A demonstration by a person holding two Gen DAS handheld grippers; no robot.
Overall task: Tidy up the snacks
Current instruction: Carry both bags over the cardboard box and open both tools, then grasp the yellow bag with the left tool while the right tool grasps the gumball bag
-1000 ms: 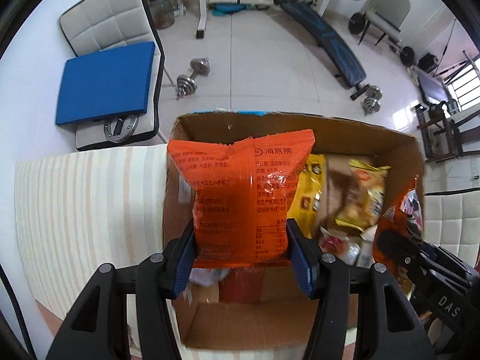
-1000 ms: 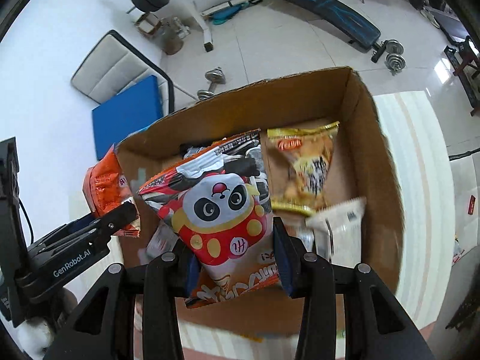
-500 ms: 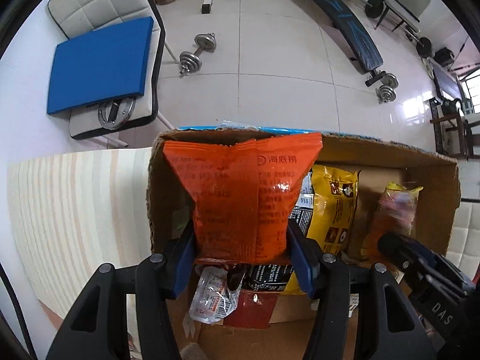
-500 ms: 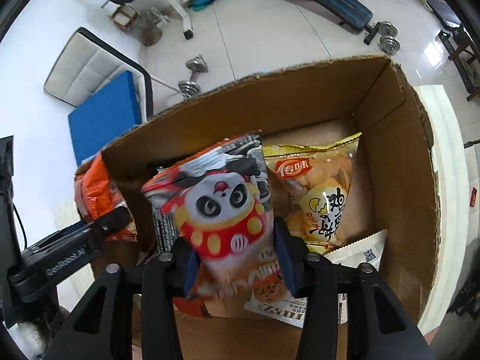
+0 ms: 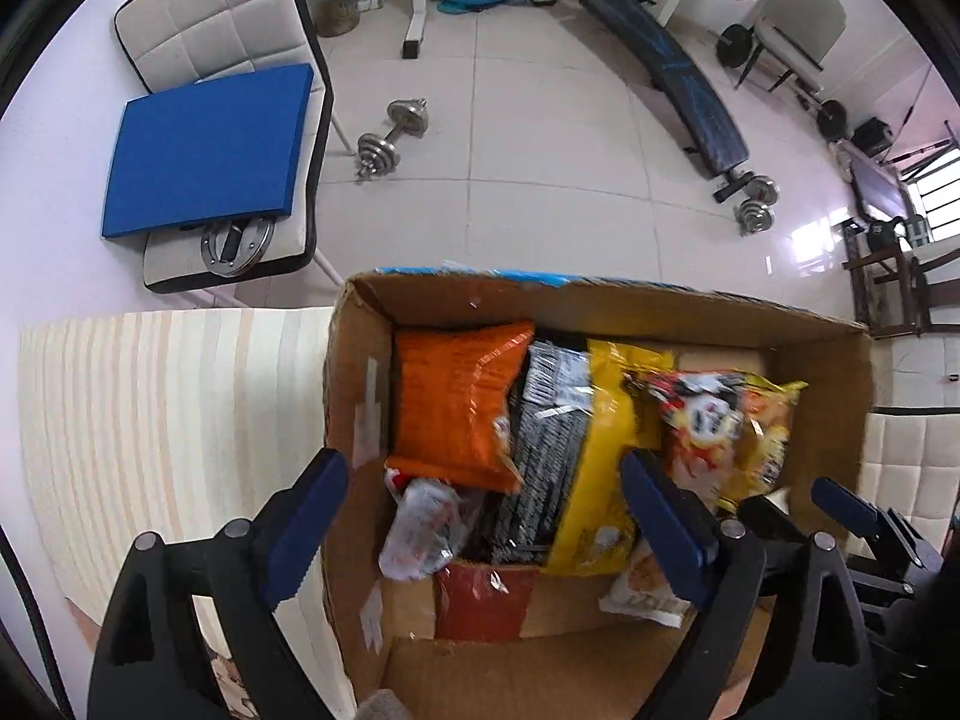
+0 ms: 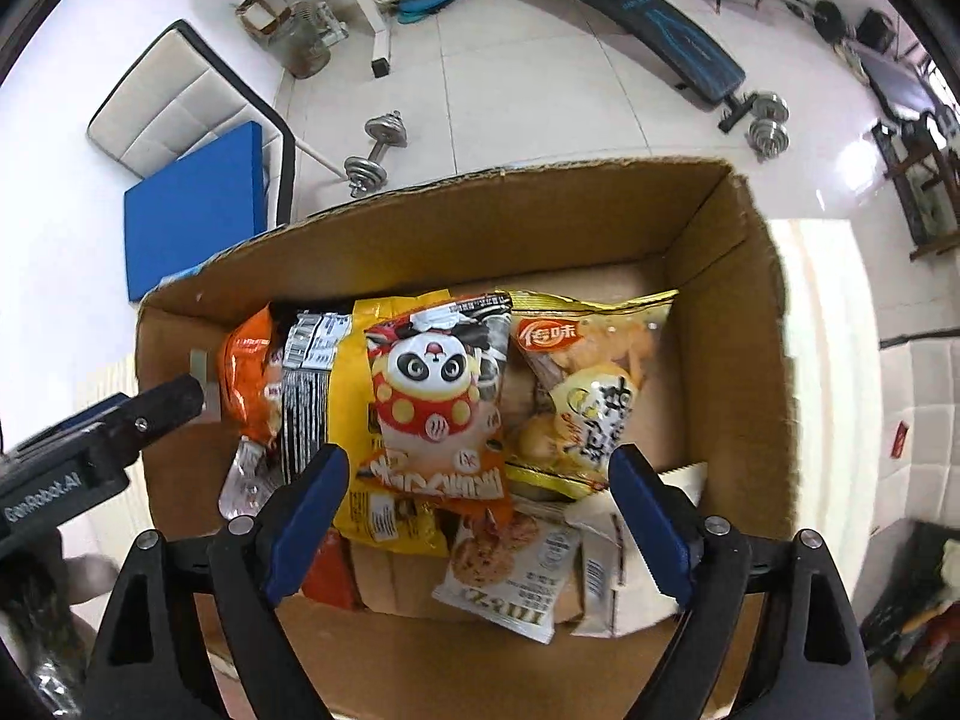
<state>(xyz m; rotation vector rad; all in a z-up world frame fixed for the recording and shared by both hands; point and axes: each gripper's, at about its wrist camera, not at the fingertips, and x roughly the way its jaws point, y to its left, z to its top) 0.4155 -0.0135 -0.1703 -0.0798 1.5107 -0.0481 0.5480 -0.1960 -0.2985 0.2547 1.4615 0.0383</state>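
Cardboard box (image 6: 762,324) full of snacks.
Orange bag (image 5: 453,402) and panda bag (image 6: 438,402) lie inside; left gripper (image 5: 480,516) and right gripper (image 6: 477,507) both gape, empty.

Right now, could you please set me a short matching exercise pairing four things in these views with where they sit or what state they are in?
Things:
1. orange packet
2. panda packet
3. cookie sachet
4. left claw

Places or states:
A. open, holding nothing
B. at the left end of the cardboard box
C. lying flat at the box's near side
D. propped up mid-box, against a yellow bag

Pairs: 1-B, 2-D, 3-C, 4-A
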